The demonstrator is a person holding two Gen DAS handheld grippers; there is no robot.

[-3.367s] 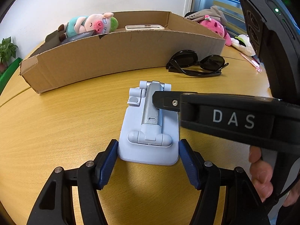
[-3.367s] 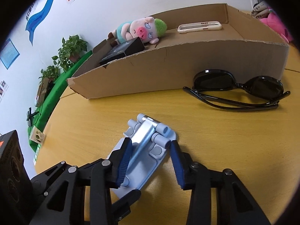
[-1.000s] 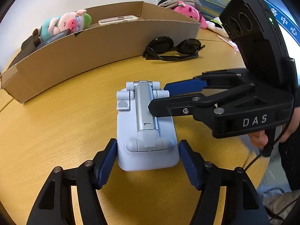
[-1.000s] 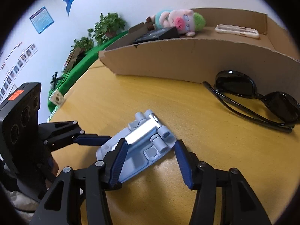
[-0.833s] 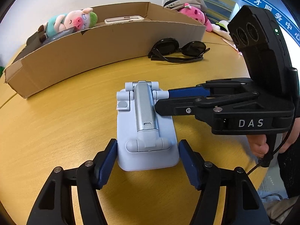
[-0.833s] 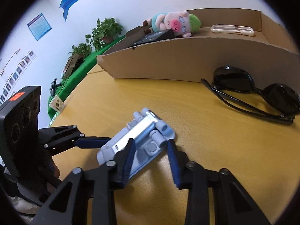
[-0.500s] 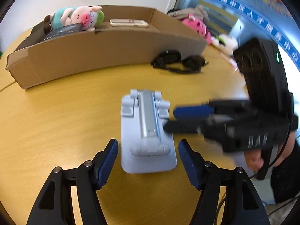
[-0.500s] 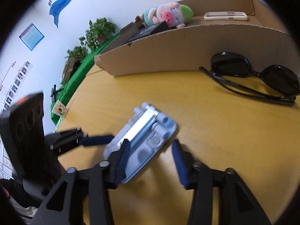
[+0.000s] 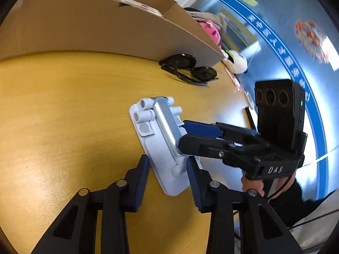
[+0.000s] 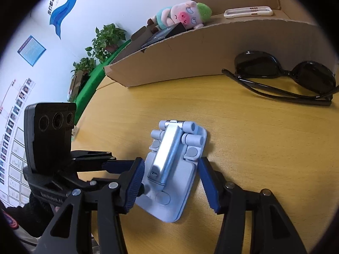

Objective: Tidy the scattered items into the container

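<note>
Left wrist view: stand lies flat on the desk, short of the box; left gripper straddles its near end, right gripper its middle, both spread, neither clamped; risk: crossed fingers collide, or the flat stand slips

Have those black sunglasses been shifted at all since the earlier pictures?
No. The sunglasses lie just in front of the cardboard box, near the right end of its front wall, exactly as before.
</note>
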